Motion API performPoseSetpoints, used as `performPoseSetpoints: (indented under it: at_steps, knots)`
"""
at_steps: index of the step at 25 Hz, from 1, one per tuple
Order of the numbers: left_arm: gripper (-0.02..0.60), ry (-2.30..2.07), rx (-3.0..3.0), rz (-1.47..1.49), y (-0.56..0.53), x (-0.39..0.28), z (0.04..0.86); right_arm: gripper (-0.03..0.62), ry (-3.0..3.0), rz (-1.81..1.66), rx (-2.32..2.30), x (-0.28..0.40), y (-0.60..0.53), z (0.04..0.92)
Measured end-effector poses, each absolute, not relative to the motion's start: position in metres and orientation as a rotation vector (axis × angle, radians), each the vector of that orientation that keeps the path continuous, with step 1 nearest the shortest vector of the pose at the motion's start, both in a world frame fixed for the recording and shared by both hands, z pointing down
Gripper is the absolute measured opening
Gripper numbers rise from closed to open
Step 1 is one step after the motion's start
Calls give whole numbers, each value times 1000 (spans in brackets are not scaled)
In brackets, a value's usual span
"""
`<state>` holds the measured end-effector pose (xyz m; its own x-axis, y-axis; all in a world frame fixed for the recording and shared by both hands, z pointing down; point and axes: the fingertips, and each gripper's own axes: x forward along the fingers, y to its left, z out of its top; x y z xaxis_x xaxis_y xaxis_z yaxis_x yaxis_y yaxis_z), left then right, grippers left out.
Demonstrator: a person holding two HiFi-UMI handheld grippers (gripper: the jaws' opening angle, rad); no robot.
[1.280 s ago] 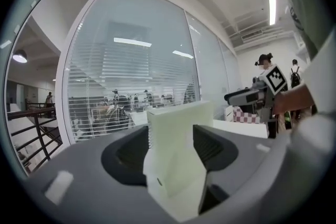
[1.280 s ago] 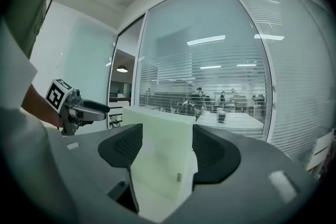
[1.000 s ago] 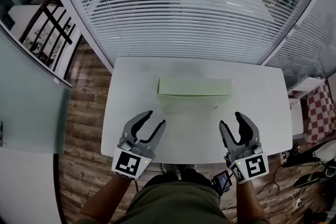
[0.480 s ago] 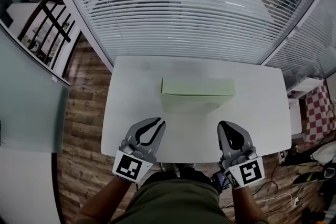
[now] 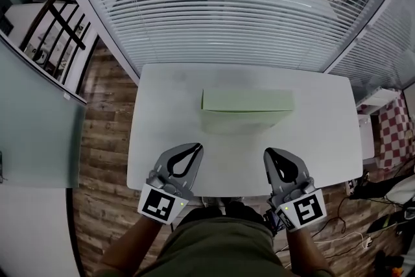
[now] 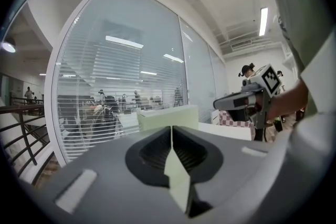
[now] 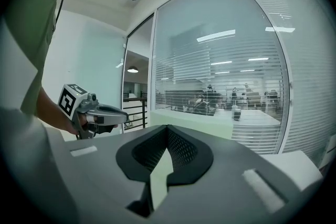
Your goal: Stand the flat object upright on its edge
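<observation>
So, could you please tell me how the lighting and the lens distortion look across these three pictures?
Head view: soft, even light, no hard shadows on the table; the blinds bow strongly outward. Left gripper view: black rounded corners, close foreground blurred, the box fairly sharp. Right gripper view: the same black corners, and ceiling lights mirrored in the glass.

Grey left gripper (image 5: 197, 148), right gripper (image 5: 268, 152), olive shirt (image 5: 214, 251)

White table (image 5: 162, 139), slatted window blinds (image 5: 227, 23), wooden floor (image 5: 104, 130), black railing (image 5: 65, 24)
</observation>
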<state>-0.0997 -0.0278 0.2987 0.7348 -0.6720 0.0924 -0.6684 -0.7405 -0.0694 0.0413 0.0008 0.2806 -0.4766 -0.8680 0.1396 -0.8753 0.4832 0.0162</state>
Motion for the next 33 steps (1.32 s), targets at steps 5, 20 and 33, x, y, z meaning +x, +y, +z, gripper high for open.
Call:
performPoseSetpoints:
  at_steps: [5, 20, 33]
  knots:
    - [8, 1121, -2894, -171, -27, -102, 300, 11, -2576, 93, 1511, 37, 3, 287]
    - [8, 1158, -2922, -198, -21, -103, 313, 11, -2552, 155, 1489, 40, 11, 301]
    - [8, 1215, -2941, -219, -17, -109, 325, 10, -2555, 175, 1485, 41, 14, 307]
